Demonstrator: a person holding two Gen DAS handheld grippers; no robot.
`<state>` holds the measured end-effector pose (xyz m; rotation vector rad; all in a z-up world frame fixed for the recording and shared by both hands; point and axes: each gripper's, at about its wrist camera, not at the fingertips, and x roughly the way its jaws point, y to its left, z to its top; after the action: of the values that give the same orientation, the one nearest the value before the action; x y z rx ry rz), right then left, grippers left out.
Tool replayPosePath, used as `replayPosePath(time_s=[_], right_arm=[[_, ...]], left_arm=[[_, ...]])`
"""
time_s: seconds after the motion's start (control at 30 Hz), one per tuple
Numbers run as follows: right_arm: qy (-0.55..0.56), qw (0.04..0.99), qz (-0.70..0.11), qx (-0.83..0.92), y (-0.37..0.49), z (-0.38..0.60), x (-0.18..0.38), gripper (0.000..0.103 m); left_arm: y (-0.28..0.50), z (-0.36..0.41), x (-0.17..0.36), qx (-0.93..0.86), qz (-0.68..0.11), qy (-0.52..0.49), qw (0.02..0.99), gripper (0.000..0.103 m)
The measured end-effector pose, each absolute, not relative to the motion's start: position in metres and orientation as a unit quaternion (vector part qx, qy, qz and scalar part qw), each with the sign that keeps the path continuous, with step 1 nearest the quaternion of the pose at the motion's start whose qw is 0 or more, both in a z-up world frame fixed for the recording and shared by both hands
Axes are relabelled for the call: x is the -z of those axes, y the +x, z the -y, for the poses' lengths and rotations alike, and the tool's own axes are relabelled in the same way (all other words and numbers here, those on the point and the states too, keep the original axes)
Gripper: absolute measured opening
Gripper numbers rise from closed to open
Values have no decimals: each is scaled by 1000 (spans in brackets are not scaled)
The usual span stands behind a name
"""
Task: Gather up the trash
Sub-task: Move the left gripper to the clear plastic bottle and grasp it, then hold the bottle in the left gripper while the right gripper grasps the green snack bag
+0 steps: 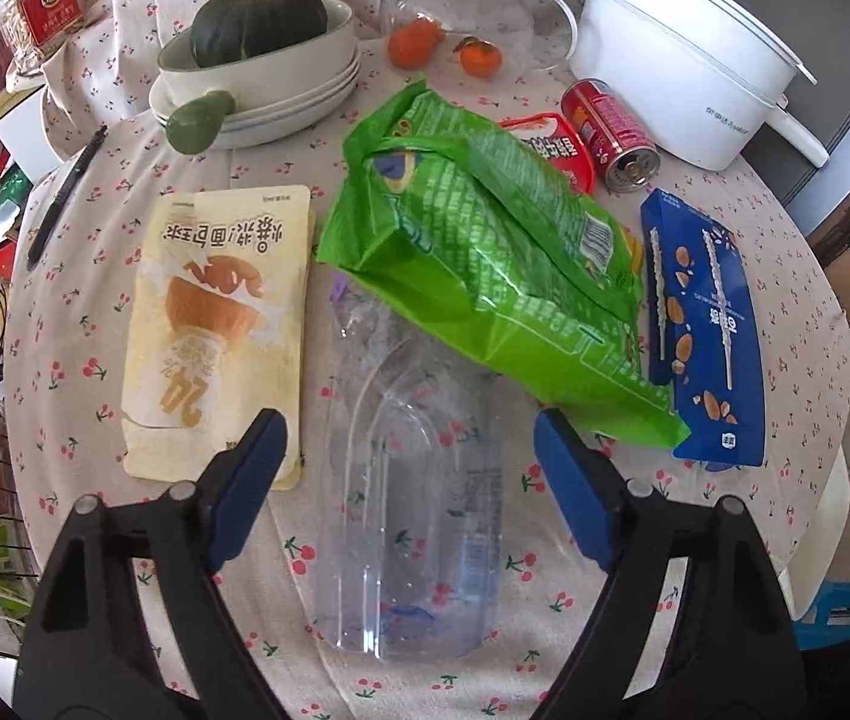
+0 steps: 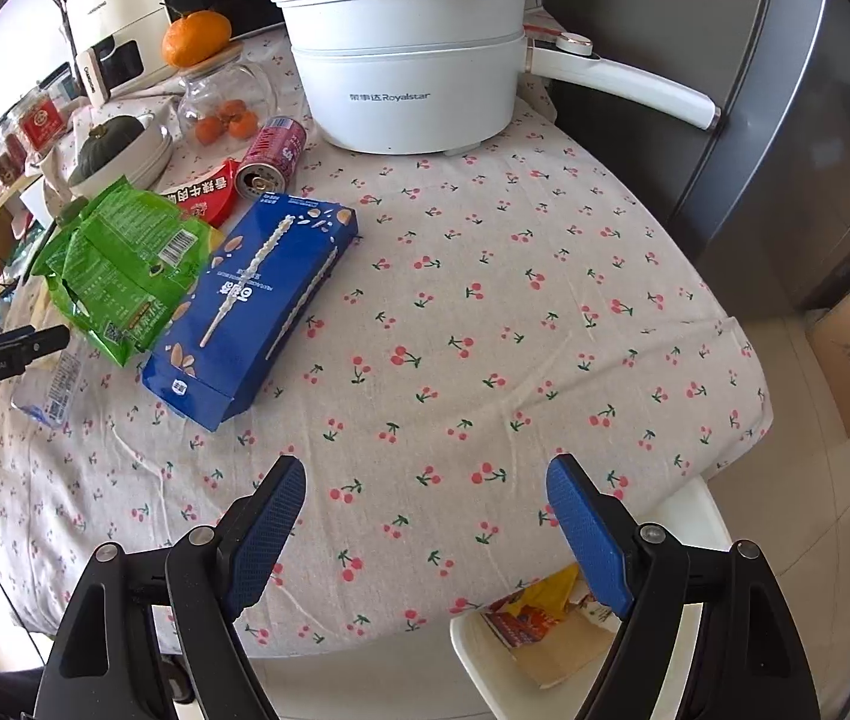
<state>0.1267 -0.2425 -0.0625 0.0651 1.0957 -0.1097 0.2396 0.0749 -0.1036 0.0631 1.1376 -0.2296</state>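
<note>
My left gripper (image 1: 410, 420) is open, its blue pads on either side of a clear plastic bottle (image 1: 413, 510) that lies flat on the cherry-print tablecloth (image 1: 101, 312); the pads stand apart from it. A crumpled green bag (image 1: 484, 252) overlaps the bottle's far end. A cream bread wrapper (image 1: 221, 324) lies to the left, a blue snack box (image 1: 706, 324) to the right, and a red can (image 1: 610, 132) and a red wrapper (image 1: 550, 144) behind. My right gripper (image 2: 425, 468) hangs open and empty over the table's near edge, with the blue snack box (image 2: 257, 306) up and to its left.
A white bin (image 2: 484, 654) holding wrappers stands below the table edge. A white electric pot (image 2: 407, 84), a glass jar with oranges (image 1: 454, 0), a squash in stacked bowls (image 1: 257, 18), an avocado (image 1: 197, 120) and a pen (image 1: 65, 192) are at the back. A fridge (image 2: 784, 120) is on the right.
</note>
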Motion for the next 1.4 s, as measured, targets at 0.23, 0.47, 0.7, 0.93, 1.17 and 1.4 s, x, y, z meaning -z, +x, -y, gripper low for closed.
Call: replayPosePath(time_s=[0.23,0.47,0.7,0.93,1.17,1.4], right_arm=[[10,855,-517,30,139,210,61,84],[8,860,-510,-20,144,167,55,84],[-51,866,-495,-57,157,103,61,84],[-74,858,-501,-84,192,39,90,84],[-134,853,-495,-98,225,-16,117,84],[-97,848,-511,-103,266,-20,133,75]], left_arm=[[236,-93,118,129,-562,-57,815,64],[193,-124,85,114,-549,-97,822,63],[143,-158,57,95,-523,-137,836,63],[125,-187,54,71,-494,-151,853,63],[130,-201,59,61,-492,-145,856,63],[134,-208,63,58,-493,-153,854,63]])
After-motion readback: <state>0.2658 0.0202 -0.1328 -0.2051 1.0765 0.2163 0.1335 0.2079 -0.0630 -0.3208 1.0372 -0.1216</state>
